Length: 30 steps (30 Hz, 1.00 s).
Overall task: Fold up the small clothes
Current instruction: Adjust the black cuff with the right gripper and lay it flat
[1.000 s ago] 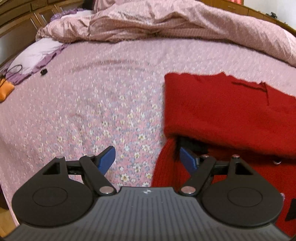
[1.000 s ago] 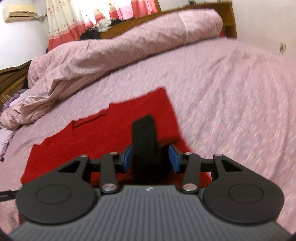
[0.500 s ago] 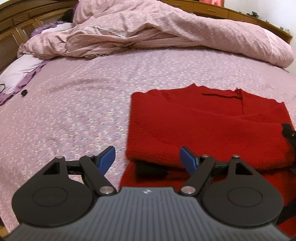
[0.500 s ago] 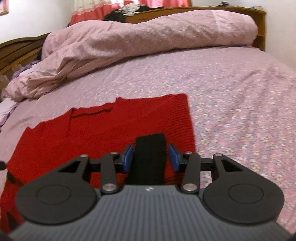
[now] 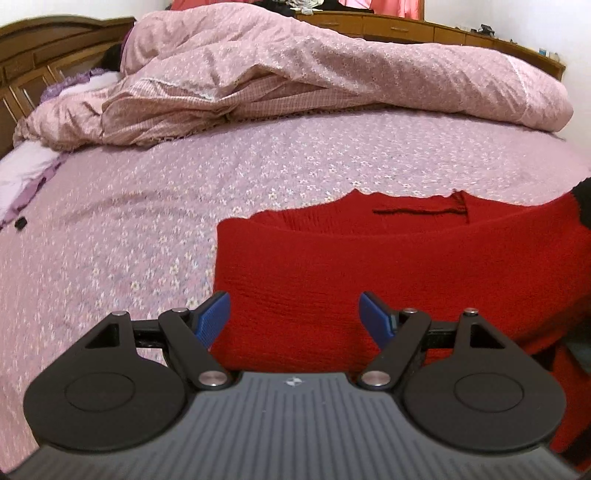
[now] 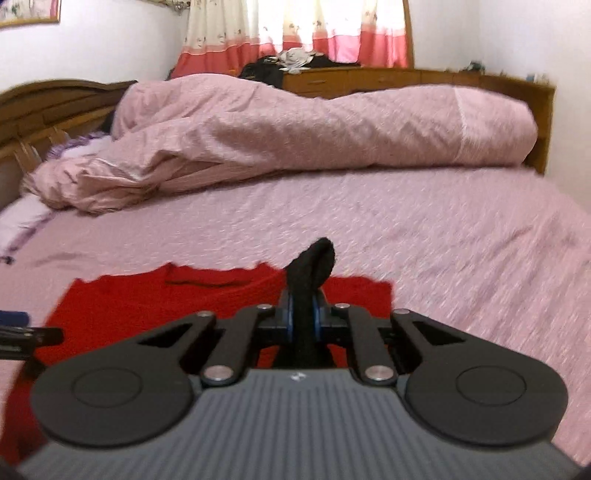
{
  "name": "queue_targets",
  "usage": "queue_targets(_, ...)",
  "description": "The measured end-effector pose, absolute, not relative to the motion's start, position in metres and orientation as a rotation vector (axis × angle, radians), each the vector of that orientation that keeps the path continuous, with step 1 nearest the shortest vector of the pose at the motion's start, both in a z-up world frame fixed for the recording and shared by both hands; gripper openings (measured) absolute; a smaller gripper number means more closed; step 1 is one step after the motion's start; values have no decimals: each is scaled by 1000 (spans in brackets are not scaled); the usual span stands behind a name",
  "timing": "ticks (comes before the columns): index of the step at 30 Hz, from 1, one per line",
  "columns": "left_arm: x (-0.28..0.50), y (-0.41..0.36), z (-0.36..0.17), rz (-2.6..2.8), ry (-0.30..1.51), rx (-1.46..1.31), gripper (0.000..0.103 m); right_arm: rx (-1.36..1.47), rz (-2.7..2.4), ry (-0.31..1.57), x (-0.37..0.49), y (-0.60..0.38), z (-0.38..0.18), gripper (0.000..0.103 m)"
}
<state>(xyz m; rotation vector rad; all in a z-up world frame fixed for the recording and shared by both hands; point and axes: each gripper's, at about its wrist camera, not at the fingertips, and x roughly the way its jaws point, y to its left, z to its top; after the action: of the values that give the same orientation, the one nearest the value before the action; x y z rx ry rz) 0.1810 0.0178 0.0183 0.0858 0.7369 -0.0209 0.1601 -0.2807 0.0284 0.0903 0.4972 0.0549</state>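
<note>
The left gripper (image 5: 294, 314), jaws apart, hovers over a red sweater (image 5: 388, 266) lying on the bedspread (image 5: 147, 221), near its edge.

A bed (image 6: 424, 221) with a pink floral sheet fills the room. A crumpled pink duvet (image 6: 295, 125) lies heaped along its far edge, with a lilac pillow (image 5: 26, 166) at the far left corner. A wooden headboard (image 6: 44, 107) stands left, a low wooden cabinet (image 6: 369, 79) behind, under pink-and-cream curtains (image 6: 295, 29) lit by daylight. The walls (image 6: 110, 40) are white.
</note>
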Motion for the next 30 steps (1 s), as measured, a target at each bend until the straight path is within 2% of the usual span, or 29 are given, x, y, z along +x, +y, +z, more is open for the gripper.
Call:
queue_targets(7, 204, 17, -10, 13, 771, 147, 81, 72, -30, 604, 195, -287, -14, 13)
queue_targets(10, 208, 18, -14, 17, 762, 168, 85, 82, -41, 615, 199, -290, -32, 14)
queue_targets(16, 216, 28, -19, 20, 773, 114, 88, 90, -38, 607, 200, -293, -34, 16)
queue_targets(21, 206, 34, -10, 9, 782, 115, 88, 154, -40, 600, 189, -302, -25, 33)
queue_targets(28, 176, 55, 5, 14, 785, 122, 88, 205, -55, 587, 147, -314, -10, 37)
queue_targets(30, 166, 62, 9, 11, 789, 116, 88, 220, -57, 585, 132, -317, -7, 46)
